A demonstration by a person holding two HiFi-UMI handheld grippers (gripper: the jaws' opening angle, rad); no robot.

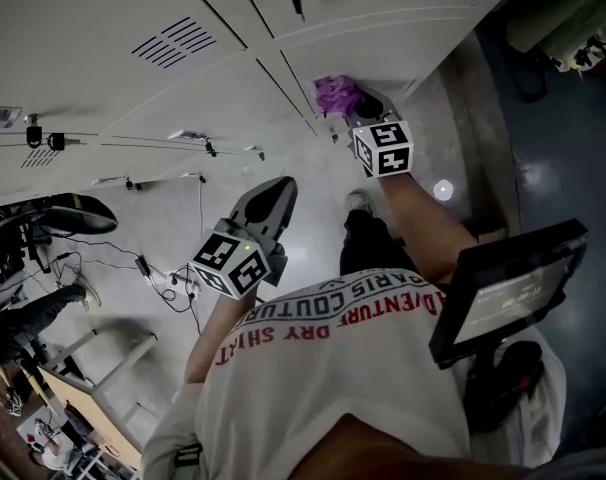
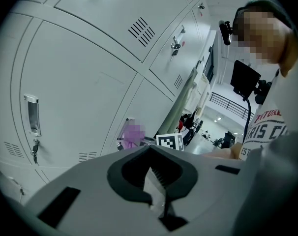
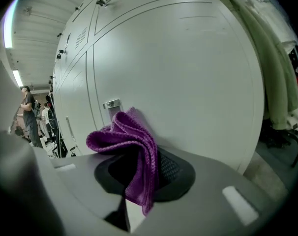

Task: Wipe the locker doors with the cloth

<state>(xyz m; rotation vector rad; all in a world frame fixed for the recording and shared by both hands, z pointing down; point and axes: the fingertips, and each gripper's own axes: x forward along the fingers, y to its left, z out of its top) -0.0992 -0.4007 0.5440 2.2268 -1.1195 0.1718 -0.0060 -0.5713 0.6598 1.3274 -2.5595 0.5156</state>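
3 views (1 overhead) onto lockers [image 1: 83, 28]

The cloth [image 3: 127, 146] is purple, nubbly knitted fabric, bunched against smooth, pale painted-metal locker doors [image 3: 188, 73] with a dull sheen, and the right gripper [image 3: 139, 173] is moulded matt grey plastic.

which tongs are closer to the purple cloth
Right. The right tongs are clamped on the crumpled purple knit cloth by the grey metal locker door; the left tongs sit shut and empty, well back from it.
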